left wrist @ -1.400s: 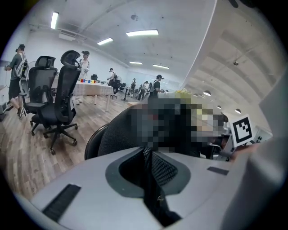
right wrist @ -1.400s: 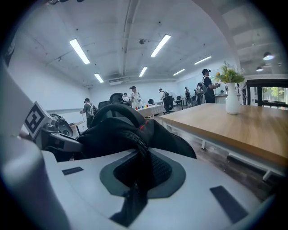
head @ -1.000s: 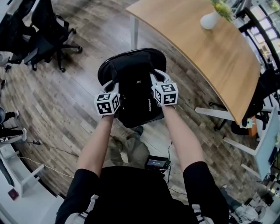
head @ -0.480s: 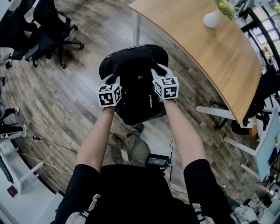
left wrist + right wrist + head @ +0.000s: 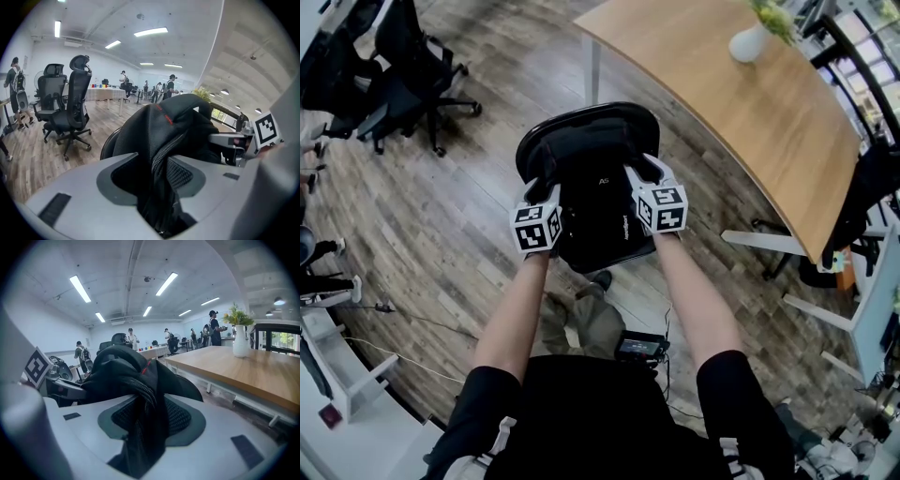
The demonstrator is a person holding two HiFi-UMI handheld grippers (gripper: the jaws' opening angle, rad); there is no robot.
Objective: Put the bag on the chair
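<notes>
Black fabric fills the middle of the head view: the bag (image 5: 592,211) sits on the seat of the chair (image 5: 614,111), whose dark rim curves round it at the upper middle of the frame. The left tool (image 5: 546,190) is at the bag's left edge and the right tool (image 5: 639,173) at its right edge, each marker cube towards the person's forearms.

In the left gripper view the jaws are opening. They stand apart with a zippered fold of the bag hanging in the gap, and the pads are not pressing on it. The right gripper view shows the same thing (a thicker fold here, with a small red tag higher up): jaws opening, fabric between them, nothing clamped.

Wooden floor (image 5: 441,216) surrounds the chair. A curved wooden desk (image 5: 741,112) runs along the upper right of the head view and carries a white vase (image 5: 748,43) with greenery. Black office chairs (image 5: 403,84) stand at the upper left, well apart from the bag. People stand far back in the room in both gripper views.
</notes>
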